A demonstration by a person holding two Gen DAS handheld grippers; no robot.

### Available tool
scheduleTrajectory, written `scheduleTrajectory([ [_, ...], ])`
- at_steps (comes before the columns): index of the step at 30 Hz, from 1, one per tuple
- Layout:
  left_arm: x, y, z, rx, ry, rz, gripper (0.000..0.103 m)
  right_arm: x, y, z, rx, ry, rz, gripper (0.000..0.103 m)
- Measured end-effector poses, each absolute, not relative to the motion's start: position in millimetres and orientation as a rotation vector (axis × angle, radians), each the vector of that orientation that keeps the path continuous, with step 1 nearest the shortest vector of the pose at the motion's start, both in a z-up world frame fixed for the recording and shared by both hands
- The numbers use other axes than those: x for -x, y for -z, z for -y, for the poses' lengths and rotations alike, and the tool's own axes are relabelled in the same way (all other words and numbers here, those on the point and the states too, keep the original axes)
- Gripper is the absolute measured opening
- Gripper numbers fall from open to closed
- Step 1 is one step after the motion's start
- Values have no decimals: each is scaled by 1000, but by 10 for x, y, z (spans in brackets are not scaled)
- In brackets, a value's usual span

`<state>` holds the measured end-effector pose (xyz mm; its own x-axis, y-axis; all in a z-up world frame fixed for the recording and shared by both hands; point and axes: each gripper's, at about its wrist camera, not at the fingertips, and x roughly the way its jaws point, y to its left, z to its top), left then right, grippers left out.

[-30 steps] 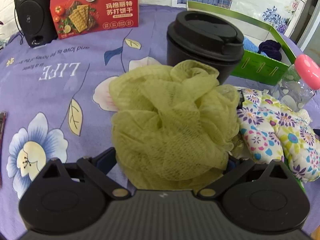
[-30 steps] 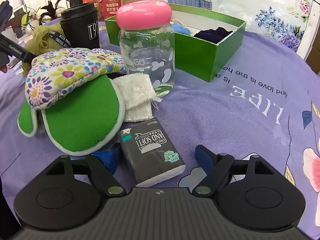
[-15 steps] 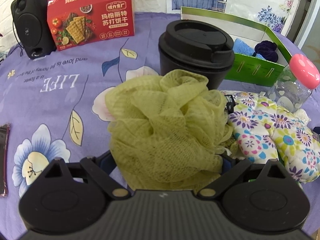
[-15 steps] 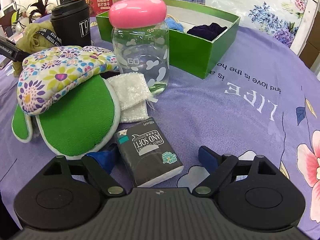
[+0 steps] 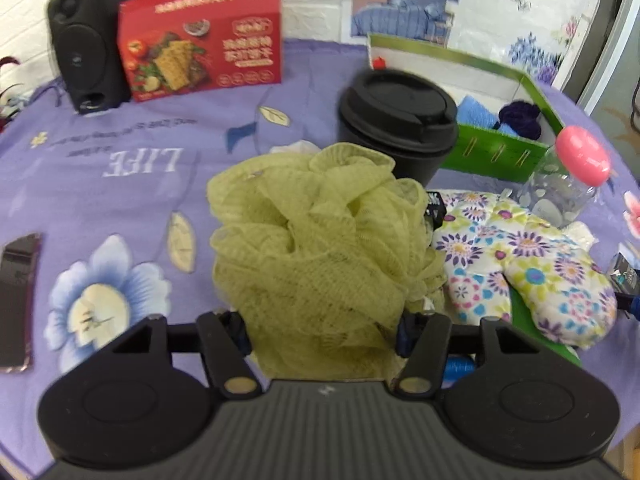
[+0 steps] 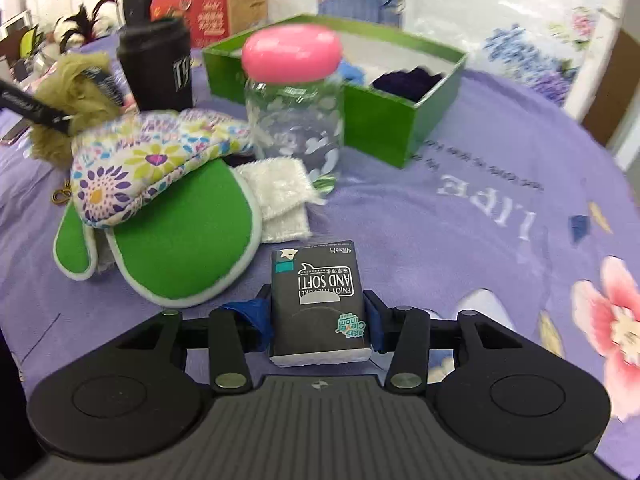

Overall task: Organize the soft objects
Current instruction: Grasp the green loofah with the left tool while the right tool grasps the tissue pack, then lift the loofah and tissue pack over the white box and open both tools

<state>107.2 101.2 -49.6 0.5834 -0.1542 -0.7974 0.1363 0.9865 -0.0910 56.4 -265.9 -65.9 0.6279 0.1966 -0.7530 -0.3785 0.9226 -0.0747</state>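
**A:** At lower centre of the left wrist view, the left gripper (image 5: 323, 330) has just been closing, and its jaws now pinch the base of the yellow-green mesh bath pouf (image 5: 320, 248), which a second ago sat loose between wide-open fingers. What of the other hand?

**B:** Same story. At lower centre of the right wrist view, the right gripper (image 6: 318, 320) has just been closing too; its blue-padded jaws, narrowed to about the pack's width, now press both sides of the dark tissue pack (image 6: 318, 304), which earlier lay askew between them on the purple tablecloth (image 6: 460, 240).

**A:** So both soft items look secured. I judge the carry to the green box (image 6: 384, 120), upper centre there, comes next.

**B:** Likely. Going left to right in the right wrist view: the pouf is frilly, airy netting that crushes easily; the oven mitt (image 6: 160, 168) is quilted floral cloth over a green lining; a fluffy white cloth (image 6: 280, 196) lies folded beside it; the clear jar (image 6: 294, 120) with a rounded pink lid is hard.

**A:** And the pack?

**B:** A slick, flat plastic-wrapped block, yielding under pressure.
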Motion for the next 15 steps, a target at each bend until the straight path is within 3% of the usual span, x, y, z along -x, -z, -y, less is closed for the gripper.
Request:
scheduleTrajectory([
  [8,-754,78,-1458,76,147,-873,60,-256,199,2692,166,-285,-714,30],
  [15,-1093,-368,-1265,57,229,-804,60,-574,-356,2541,185,-310,-559,30],
])
